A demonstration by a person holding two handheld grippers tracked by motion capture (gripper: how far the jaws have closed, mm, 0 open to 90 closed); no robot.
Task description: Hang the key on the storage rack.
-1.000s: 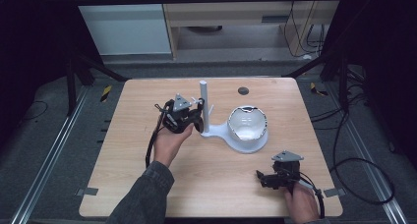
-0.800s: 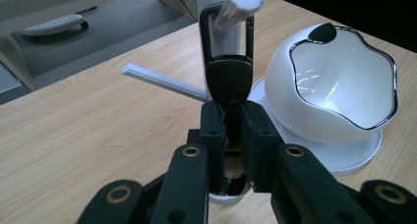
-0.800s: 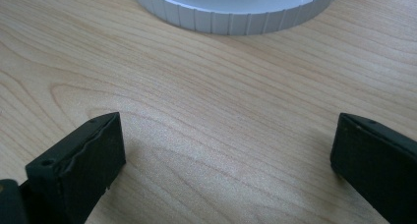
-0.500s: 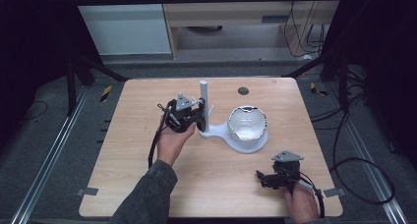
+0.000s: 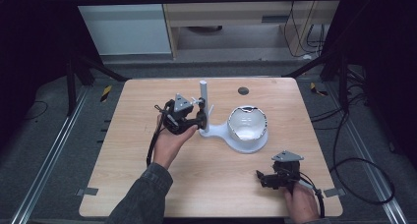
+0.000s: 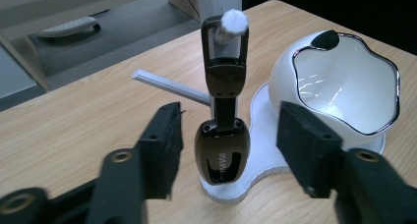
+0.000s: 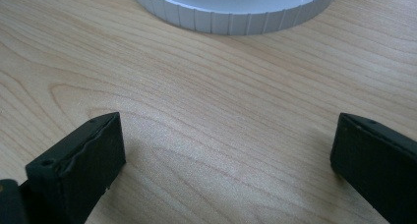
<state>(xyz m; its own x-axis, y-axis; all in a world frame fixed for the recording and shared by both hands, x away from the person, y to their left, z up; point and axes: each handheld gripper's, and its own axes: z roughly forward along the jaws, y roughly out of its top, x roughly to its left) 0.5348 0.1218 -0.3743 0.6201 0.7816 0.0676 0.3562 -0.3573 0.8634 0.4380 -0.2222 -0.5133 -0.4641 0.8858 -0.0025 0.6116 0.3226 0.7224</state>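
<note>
Pale wood table [image 5: 147,184] on dark grey floor [image 5: 44,150]; left jaws just opened around hanging key fob [image 6: 222,153]; right jaws wide, empty

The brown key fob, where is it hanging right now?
In the left gripper view the brown key fob hangs from the white stand's peg, between the left gripper's open jaws, beside the white bowl.

A light wooden table [image 5: 147,184] carries a white stand [image 5: 231,135] with a bowl [image 5: 248,123].
</note>
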